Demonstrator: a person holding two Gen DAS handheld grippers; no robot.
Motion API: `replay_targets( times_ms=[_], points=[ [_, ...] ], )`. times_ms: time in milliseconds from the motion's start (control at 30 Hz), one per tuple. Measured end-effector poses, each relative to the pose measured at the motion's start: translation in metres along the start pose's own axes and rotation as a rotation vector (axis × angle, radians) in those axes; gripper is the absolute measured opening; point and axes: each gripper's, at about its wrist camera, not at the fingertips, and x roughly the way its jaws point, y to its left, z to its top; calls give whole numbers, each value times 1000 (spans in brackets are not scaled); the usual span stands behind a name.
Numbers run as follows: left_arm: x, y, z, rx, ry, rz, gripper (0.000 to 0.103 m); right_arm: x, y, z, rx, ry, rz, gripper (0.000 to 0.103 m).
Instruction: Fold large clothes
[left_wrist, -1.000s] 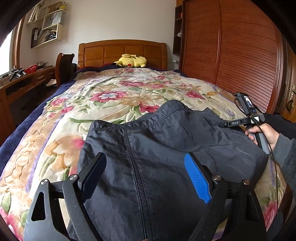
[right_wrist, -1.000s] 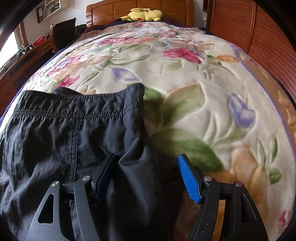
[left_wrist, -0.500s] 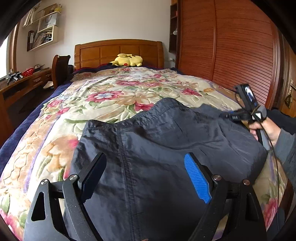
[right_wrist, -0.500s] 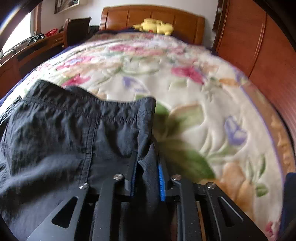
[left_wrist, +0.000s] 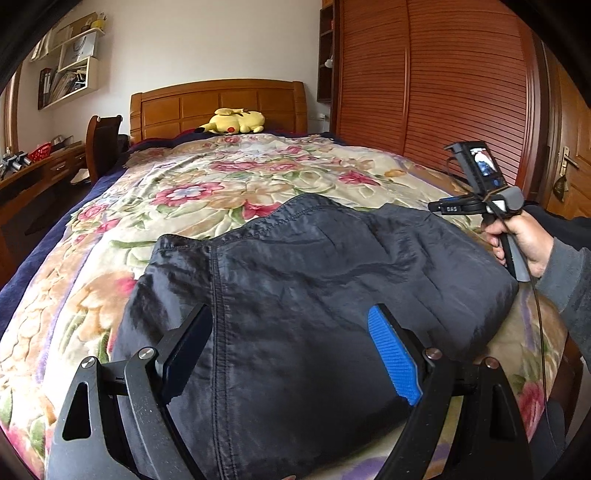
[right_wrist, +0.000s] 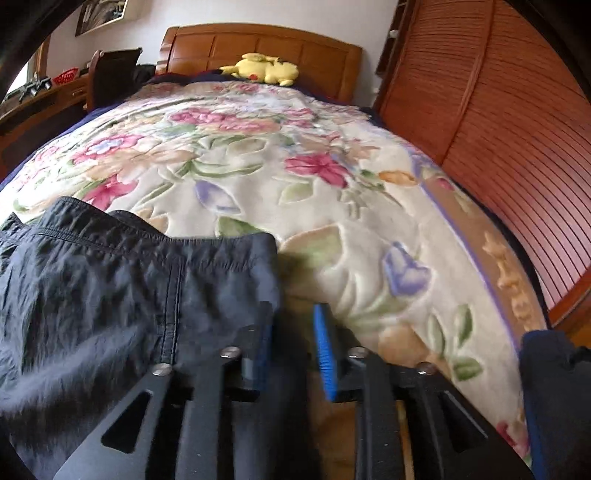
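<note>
Where the flowered bedspread (left_wrist: 207, 192) covers the bed, one dark garment (left_wrist: 303, 295) lies bunched across the lower half of both frames, its stitched hem toward the headboard (left_wrist: 218, 103) at upper centre.

Left tool (left_wrist: 291, 350): fingers spread wide, one to each side of the cloth at the lower centre of its view, gripping nothing.

Right tool (right_wrist: 293, 354): fingers drawn narrow at lower centre of its view, with dark cloth at the garment's right-hand edge between them; blur prevents saying whether the pads actually pinch it. The person's right hand (left_wrist: 524, 240) grips this tool at the right edge of the left view.

Key relation: the garment's long axis appears to run left to right across the frame, from one tool to the other. The right tool sits at its right end; the left tool hovers over the middle-left.

Judgement: a fold likely needs the left tool to close on cloth first.

Other items: yellow plush toy (left_wrist: 232, 122) by the headboard; wooden wardrobe (left_wrist: 443, 92), upper right.
</note>
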Motion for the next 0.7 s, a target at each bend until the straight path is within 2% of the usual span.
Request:
replay_targets(
  times_ms=[67,100,133,333,467,700],
  points=[
    [0,-1,0,0,-1,-7,87,-15,-4,-2,24,-16,44,44],
    [0,-3,0,-1,-2,-10,87,-23,-6,-6,35,-22,67,55],
    [0,-3,0,-1,-2,-12,87,-30,-7,-12,42,-25,87,60],
    [1,-10,1,5,-2,-26,87,-65,-11,-51,37,-36,168,61],
    [6,-15,0,9,7,-33,87,-85,-5,-75,11,-54,182,61],
    [15,-25,-3,29,27,-32,87,-110,26,-91,-69,-91,269,61]
  ],
)
